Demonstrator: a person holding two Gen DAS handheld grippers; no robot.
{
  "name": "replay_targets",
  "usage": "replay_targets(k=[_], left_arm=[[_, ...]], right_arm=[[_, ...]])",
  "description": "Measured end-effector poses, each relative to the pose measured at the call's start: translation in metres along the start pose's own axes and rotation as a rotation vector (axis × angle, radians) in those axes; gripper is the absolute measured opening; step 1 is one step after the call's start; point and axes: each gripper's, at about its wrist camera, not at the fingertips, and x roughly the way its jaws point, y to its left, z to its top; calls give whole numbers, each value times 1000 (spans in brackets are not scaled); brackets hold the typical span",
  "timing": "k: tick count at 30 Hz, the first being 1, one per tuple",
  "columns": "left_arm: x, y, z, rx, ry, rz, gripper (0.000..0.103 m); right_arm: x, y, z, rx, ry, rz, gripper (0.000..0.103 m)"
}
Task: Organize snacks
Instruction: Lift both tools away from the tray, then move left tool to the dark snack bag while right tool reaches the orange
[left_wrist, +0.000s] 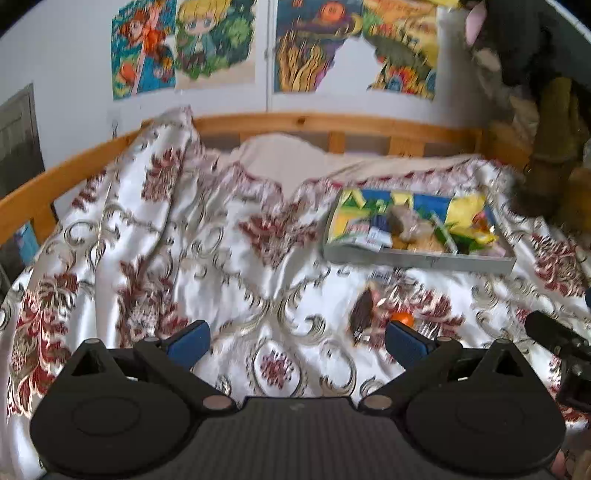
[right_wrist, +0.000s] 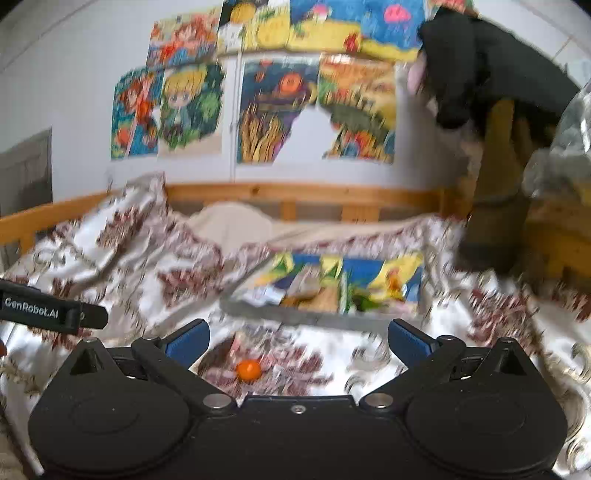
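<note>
Both grippers have their blue-padded jaws spread wide with nothing between them. The left gripper (left_wrist: 297, 341) hovers low over a white bedspread (left_wrist: 229, 280) patterned with red and silver flowers. Just beyond its right fingertip (left_wrist: 406, 341) lie the loose snacks: a dark brown wrapped snack (left_wrist: 364, 308), its long axis running roughly near to far, and a small round orange sweet (left_wrist: 402, 318) just beside it on the right. The wrapping around them is blurred and hard to make out.

The right gripper (right_wrist: 299, 341) also hovers low over the bedspread (right_wrist: 122, 236), level and pointing toward the far wall. The orange sweet (right_wrist: 248, 370) sits between its spread jaws, lying on the cloth and nearer the left finger (right_wrist: 188, 341); the dark snack (right_wrist: 218, 356) lies just left of it.

Farther away, on the right side of the bed, a shallow grey tray (left_wrist: 417, 258) rests with its long axis running left to right. It holds a jumble of snack packets (left_wrist: 424, 221): yellow, blue, green and beige, overlapping; single items cannot be told apart. In the right view the same tray (right_wrist: 314, 315) lies straight ahead.

A wooden bed rail (left_wrist: 295, 122) runs behind, below colourful posters (left_wrist: 184, 44) on the white wall. The left gripper's body (right_wrist: 51, 308) enters the right view from the left edge.
</note>
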Motion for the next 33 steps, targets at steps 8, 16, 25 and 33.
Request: replay_targets(k=[8, 16, 25, 33], left_arm=[[8, -1, -1, 13, 57, 27, 103], [16, 0, 0, 13, 107, 37, 103], [34, -2, 2, 47, 189, 17, 103], [60, -2, 5, 40, 258, -5, 103]], right_arm=[[10, 6, -5, -15, 68, -2, 102], [17, 3, -6, -4, 110, -8, 102], [31, -2, -5, 14, 184, 19, 102], [58, -12, -2, 54, 286, 54, 102]])
